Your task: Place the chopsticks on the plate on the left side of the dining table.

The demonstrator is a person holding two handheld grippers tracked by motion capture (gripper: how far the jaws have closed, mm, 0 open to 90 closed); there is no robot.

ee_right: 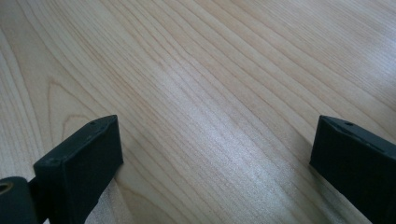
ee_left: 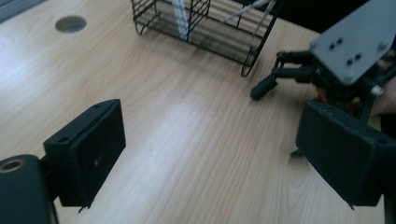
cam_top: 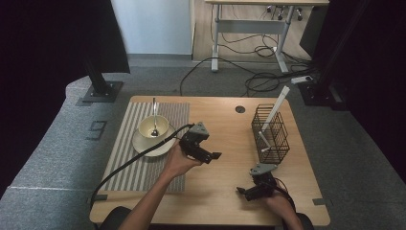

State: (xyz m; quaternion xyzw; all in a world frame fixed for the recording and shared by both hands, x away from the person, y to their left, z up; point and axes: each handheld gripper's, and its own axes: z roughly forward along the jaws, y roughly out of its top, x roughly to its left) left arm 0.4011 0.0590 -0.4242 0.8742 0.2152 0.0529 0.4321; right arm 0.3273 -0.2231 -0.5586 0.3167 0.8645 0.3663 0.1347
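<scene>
done: spoon (cam_top: 154, 120) lies in bowl (cam_top: 153, 126) | left hand-held gripper (cam_top: 210, 155) wide apart, empty | right hand-held gripper (cam_top: 242, 190) wide apart, empty | left: utensils in wire basket (cam_top: 271, 135)

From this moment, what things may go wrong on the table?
1. The left gripper is open and empty just beside the saucer; its cable runs along the saucer's rim, so a hand movement might drag it against the cup and shift the spoon inside.
2. The wire basket holds tall white utensils leaning outward; a bump from the right gripper, open nearby, might tip it.
</scene>
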